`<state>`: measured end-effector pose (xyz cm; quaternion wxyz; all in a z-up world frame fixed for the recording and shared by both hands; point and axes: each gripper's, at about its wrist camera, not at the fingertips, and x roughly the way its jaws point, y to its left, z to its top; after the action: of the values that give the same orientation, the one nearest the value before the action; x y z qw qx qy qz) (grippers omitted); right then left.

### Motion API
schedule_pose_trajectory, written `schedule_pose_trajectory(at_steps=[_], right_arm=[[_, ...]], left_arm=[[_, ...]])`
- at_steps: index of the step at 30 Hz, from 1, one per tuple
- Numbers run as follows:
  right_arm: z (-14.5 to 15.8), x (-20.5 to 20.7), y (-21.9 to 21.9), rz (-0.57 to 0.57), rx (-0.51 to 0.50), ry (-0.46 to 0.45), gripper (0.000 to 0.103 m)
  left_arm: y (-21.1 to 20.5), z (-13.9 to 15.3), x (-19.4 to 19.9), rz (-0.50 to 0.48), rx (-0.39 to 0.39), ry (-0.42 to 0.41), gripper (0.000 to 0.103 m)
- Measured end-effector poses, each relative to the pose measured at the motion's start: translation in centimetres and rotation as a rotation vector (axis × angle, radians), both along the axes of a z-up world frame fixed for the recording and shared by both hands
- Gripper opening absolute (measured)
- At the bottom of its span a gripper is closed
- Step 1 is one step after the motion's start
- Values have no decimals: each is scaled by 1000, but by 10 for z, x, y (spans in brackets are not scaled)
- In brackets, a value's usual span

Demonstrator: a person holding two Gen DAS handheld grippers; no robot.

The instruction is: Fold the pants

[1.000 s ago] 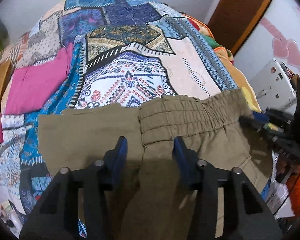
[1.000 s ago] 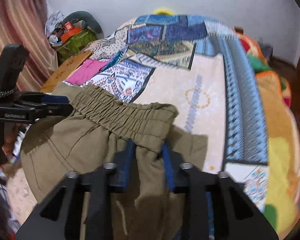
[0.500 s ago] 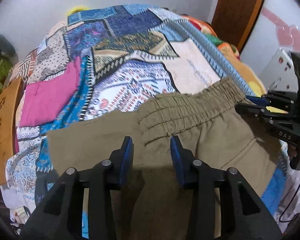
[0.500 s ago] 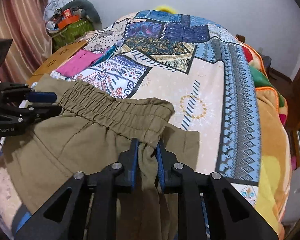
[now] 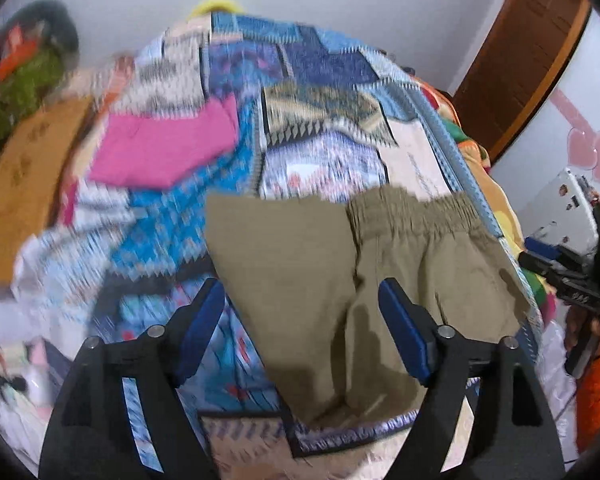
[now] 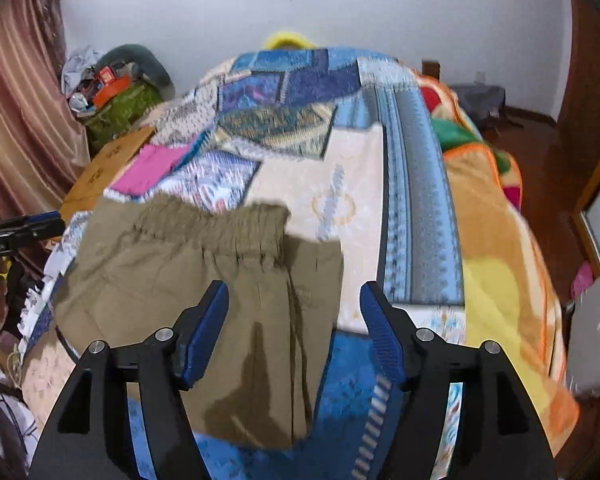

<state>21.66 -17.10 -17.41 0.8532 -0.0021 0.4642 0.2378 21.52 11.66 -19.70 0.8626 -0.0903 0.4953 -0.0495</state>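
Observation:
The olive-green pants (image 5: 340, 272) lie folded on the patchwork bedspread (image 5: 320, 120), with the elastic waistband (image 5: 412, 208) at the far right. They also show in the right wrist view (image 6: 188, 280), waistband (image 6: 220, 228) on the far side. My left gripper (image 5: 300, 320) is open and empty, raised above the near part of the pants. My right gripper (image 6: 294, 324) is open and empty above the pants' near right edge. The right gripper shows at the right edge of the left wrist view (image 5: 568, 276). The left gripper shows at the left edge of the right wrist view (image 6: 20, 228).
A pink cloth (image 5: 164, 152) lies on the bedspread to the left of the pants. An orange and yellow blanket (image 6: 500, 248) covers the bed's right side. A cardboard box (image 6: 104, 168) and a cluttered pile (image 6: 116, 92) stand to the left. A wooden door (image 5: 520, 52) is at the right.
Both grippers opened wide and let go of the pants. They pulled back and up from the cloth. The pants now rest folded on the bed.

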Motion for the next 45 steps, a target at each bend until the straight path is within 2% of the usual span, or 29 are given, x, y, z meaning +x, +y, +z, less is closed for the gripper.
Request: schedule_pose_trajectory(at_steps=[2,7,8,9,12,15,19,21,23,25,30,35,45], right_arm=[[-14,-5,0,6,-6,45,66],[-46,-12,2,9,-6,138,66],[-49,-13,1,5,1,140,69],[-51,-13,0,-3,9,137,75],[-57,-8,-6,-12,55,156,77],[-65,0,-10,-10,113,203,77],[-71,3,-11,4,165,217,76],[-72,4,-10,7,185,218,62],[-70,6,-6,13,197,212,51],[-68,7,-3,10,187,196,42],[-60,5,6,21,126,123,17],[-42,4,15,48,56,33,11],[16,17,28,63,65,-100,9]], left_arm=[[-1,-14,-4,-1,-38,41,81],[-5,-49,-7,20,-76,124,83],[-5,-53,-5,22,-89,135,83],[-5,-54,-5,26,-90,127,83],[-10,-52,-2,2,-77,102,83],[-19,-50,3,-27,-43,79,76],[-26,-47,10,-47,-22,51,56],[-27,-47,14,-44,-14,42,49],[-29,-47,19,-44,-11,33,36],[-31,-45,20,-50,-3,25,28],[-39,-39,24,-34,75,3,20],[-37,-26,27,-9,96,-29,9],[-25,18,30,11,126,-127,6]])
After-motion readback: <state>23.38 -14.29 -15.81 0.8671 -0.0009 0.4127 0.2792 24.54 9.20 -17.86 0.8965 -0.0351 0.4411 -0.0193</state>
